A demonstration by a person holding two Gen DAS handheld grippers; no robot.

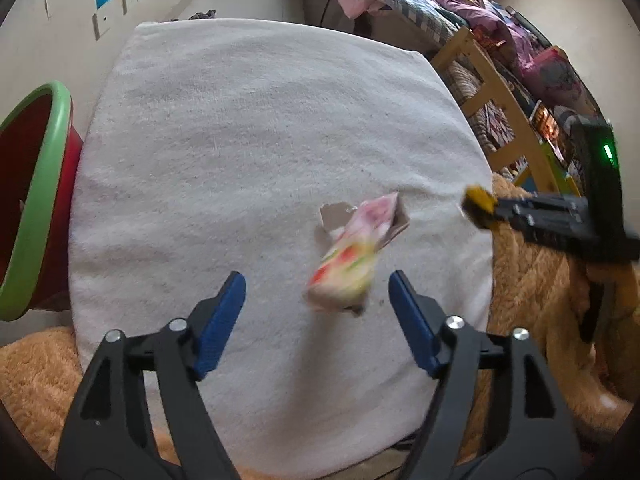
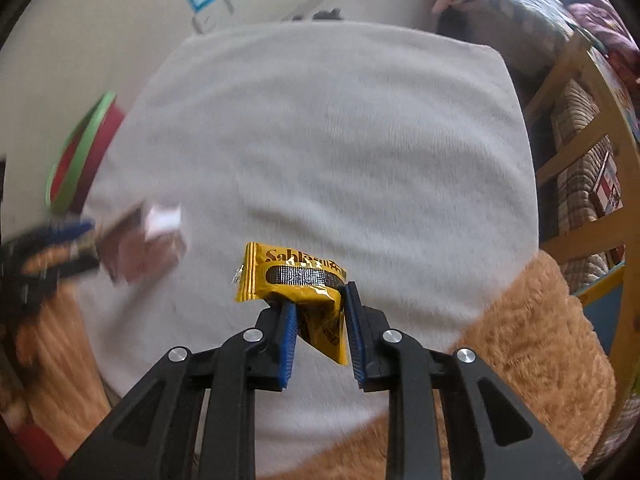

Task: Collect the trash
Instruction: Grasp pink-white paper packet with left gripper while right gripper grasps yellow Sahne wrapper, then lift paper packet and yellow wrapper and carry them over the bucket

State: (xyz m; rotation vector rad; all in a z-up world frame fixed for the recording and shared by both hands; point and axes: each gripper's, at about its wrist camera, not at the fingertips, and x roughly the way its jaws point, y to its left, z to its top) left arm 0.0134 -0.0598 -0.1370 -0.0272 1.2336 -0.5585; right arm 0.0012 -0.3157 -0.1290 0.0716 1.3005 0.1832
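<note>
Right claw [image 2: 320, 300] points steeply down, pinching yellow wrapper [image 2: 294, 276].

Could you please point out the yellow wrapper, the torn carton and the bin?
yellow wrapper [image 2: 294, 276]: right wrist view, on its printed front.
torn carton [image 1: 348, 264]: left wrist view, on its coloured side.
bin [image 1: 44, 184]: left wrist view, on its green rim.

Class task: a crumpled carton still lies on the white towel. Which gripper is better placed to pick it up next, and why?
Left. The left gripper is open with the crumpled carton lying just ahead between its fingers, on the white towel. The right gripper is already pinching a yellow wrapper, so it is occupied.
</note>
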